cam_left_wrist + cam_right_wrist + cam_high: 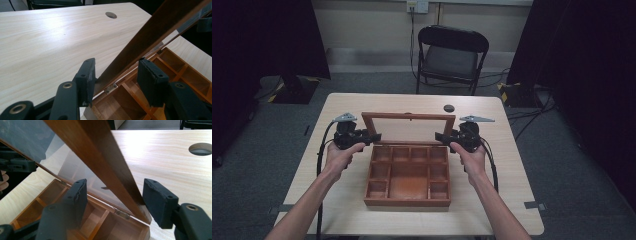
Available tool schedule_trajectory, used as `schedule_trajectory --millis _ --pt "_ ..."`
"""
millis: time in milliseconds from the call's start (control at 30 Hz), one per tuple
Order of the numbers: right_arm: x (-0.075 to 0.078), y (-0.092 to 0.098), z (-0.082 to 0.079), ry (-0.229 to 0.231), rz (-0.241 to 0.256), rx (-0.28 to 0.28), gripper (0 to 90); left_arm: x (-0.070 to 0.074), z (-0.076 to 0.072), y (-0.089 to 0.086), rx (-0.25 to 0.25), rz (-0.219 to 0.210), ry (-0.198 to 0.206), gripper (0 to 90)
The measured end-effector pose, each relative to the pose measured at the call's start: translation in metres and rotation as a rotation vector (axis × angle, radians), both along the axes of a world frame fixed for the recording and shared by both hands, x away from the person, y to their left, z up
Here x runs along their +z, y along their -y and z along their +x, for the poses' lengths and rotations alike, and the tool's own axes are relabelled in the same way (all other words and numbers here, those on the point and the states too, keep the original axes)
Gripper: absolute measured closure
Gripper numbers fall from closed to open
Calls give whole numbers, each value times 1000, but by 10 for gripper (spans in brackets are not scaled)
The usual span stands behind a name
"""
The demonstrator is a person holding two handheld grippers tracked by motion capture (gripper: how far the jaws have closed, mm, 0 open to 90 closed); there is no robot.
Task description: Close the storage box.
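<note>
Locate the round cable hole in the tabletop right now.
In the high view, the cable hole sits at the table's far edge, right of centre, just behind the box lid.

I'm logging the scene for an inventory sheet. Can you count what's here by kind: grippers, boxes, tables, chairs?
Grippers: 2, left gripper and right gripper, one at each side of the raised lid
Wooden boxes: 1, the compartment box, lid open
Tables: 1, the light wood table
Chairs: 1, the black folding chair beyond the table
Total: 5

Black folding chair (pixel 452 55) beyond the table (pixel 357 100), wall socket (pixel 417 6) behind, cables (pixel 532 115) across grey floor.
</note>
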State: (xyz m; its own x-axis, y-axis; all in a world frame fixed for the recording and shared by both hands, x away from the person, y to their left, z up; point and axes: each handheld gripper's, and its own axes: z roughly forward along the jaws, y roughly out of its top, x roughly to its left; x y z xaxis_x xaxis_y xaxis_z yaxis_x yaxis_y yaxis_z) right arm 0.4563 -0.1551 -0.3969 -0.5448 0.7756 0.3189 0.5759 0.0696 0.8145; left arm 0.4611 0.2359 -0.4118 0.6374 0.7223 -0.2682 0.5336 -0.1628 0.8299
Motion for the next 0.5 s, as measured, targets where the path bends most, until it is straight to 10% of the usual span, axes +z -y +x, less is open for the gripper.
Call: schedule_trajectory --millis 500 --pt "-3 -1 -11 -1 -33 12 319 3 -12 1 -10 25 7 449"
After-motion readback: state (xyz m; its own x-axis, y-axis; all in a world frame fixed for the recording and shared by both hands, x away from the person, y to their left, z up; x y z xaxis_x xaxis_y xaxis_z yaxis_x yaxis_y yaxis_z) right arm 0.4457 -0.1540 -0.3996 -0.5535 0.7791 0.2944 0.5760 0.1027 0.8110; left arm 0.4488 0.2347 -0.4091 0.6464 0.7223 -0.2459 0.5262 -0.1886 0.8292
